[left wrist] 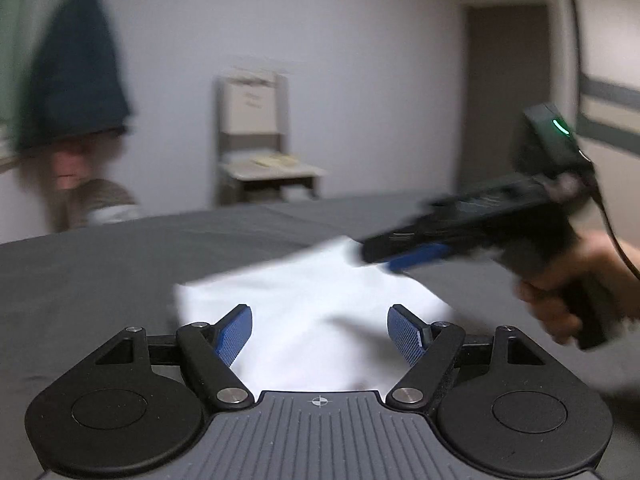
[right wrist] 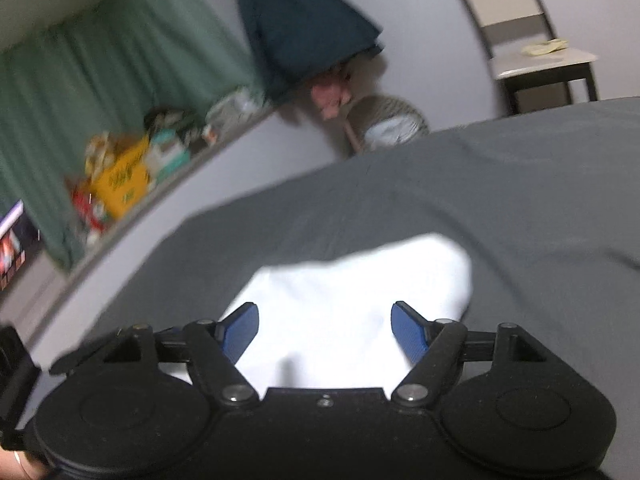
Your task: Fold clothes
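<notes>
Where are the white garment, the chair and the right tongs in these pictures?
white garment (left wrist: 312, 296): left wrist view, middle of the cloth.
chair (left wrist: 250, 108): left wrist view, its backrest.
right tongs (right wrist: 325, 330): right wrist view, midway between the blue fingertips.

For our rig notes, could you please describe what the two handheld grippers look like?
Both have black linkage arms with silver pivot pins and blue textured pads. The left gripper has a ribbed grey body with a crosshair mark. The right gripper is all black, with a pistol handle, a green light and a black cable.
</notes>
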`<action>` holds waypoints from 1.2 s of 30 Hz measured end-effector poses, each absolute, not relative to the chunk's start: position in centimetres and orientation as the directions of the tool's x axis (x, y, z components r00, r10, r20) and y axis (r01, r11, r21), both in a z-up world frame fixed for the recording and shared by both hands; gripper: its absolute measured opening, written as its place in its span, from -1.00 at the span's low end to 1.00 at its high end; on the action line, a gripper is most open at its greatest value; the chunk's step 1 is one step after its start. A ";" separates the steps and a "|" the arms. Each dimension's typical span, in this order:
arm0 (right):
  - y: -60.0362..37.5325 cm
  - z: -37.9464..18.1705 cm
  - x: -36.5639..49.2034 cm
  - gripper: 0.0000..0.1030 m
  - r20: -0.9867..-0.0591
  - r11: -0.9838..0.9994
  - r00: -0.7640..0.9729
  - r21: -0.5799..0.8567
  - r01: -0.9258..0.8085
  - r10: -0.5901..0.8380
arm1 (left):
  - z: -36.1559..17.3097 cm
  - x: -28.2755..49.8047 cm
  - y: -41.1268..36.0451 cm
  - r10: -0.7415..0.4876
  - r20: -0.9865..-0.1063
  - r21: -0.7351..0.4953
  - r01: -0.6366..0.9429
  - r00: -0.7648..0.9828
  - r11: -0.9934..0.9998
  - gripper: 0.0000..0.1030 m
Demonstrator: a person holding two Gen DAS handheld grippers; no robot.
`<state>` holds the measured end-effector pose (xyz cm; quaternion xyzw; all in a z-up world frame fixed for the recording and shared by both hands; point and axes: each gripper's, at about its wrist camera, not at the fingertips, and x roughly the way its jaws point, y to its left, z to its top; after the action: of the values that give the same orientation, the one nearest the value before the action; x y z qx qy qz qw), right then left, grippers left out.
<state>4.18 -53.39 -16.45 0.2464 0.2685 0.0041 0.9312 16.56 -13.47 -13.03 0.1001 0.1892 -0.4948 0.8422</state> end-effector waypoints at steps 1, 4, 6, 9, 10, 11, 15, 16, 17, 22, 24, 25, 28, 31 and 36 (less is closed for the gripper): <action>-53.0 -16.7 4.3 0.56 -0.513 0.892 0.847 0.437 0.120 0.137 | -13.5 16.5 -14.3 -0.778 -0.467 -0.008 0.878 0.419 0.478 0.47; -52.2 -17.1 3.9 0.56 -0.554 0.927 0.825 0.357 0.111 0.115 | -15.3 16.8 -14.9 -0.713 -0.578 -0.006 0.871 0.397 0.490 0.47; -51.3 -16.9 3.3 0.56 -0.557 0.938 0.827 0.322 0.125 0.081 | -15.1 16.1 -13.8 -0.730 -0.552 0.021 0.882 0.403 0.471 0.47; -49.5 -16.4 2.2 0.59 -0.545 0.948 0.839 0.274 0.164 0.012 | -14.6 14.9 -12.1 -0.706 -0.560 0.089 0.879 0.433 0.469 0.47; -48.9 -16.2 1.8 0.65 -0.540 0.950 0.842 0.257 0.177 -0.011 | -14.3 14.7 -11.4 -0.711 -0.549 0.099 0.879 0.439 0.467 0.47; -48.3 -16.0 1.4 0.71 -0.535 0.952 0.844 0.241 0.191 -0.034 | -13.9 14.3 -11.2 -0.714 -0.540 0.107 0.878 0.446 0.467 0.47; -46.0 -15.2 -0.1 1.00 -0.510 0.953 0.851 0.178 0.245 -0.124 | -12.7 14.0 -11.9 -0.683 -0.546 0.102 0.848 0.485 0.521 0.47; -45.4 -15.1 -0.5 1.00 -0.502 0.952 0.852 0.162 0.259 -0.146 | -12.6 14.2 -11.9 -0.671 -0.552 0.103 0.839 0.495 0.534 0.47; -44.8 -14.9 -0.8 1.00 -0.495 0.951 0.853 0.146 0.273 -0.169 | -12.5 14.0 -11.6 -0.658 -0.556 0.105 0.828 0.508 0.550 0.47; -41.7 -14.8 -2.8 1.00 -0.466 0.940 0.842 0.061 0.337 -0.272 | -13.0 14.0 -10.9 -0.613 -0.549 0.076 0.765 0.568 0.640 0.47; -40.3 -16.0 -3.4 1.00 -0.493 0.936 0.816 0.007 0.352 -0.303 | -13.2 13.9 -10.4 -0.604 -0.543 0.058 0.744 0.583 0.666 0.48; -39.7 -16.4 -3.6 1.00 -0.505 0.934 0.803 -0.016 0.357 -0.316 | -13.5 14.0 -10.1 -0.595 -0.548 0.047 0.732 0.588 0.680 0.49; -38.3 -17.2 -4.3 1.00 -0.527 0.927 0.779 -0.047 0.371 -0.339 | -14.2 14.2 -9.3 -0.557 -0.569 0.025 0.690 0.605 0.723 0.49; -37.8 -17.5 -4.5 1.00 -0.536 0.919 0.772 -0.017 0.394 -0.341 | -15.3 14.0 -8.7 -0.533 -0.600 0.027 0.681 0.597 0.732 0.49; -38.4 -19.6 -4.3 1.00 -0.606 0.888 0.724 0.062 0.455 -0.329 | -16.7 12.9 -7.7 -0.559 -0.610 0.061 0.737 0.562 0.674 0.49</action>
<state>-4.26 -38.38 -19.58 0.1036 0.3046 -0.2124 0.9227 12.88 -7.65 -16.71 0.1565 0.2836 -0.3724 0.8697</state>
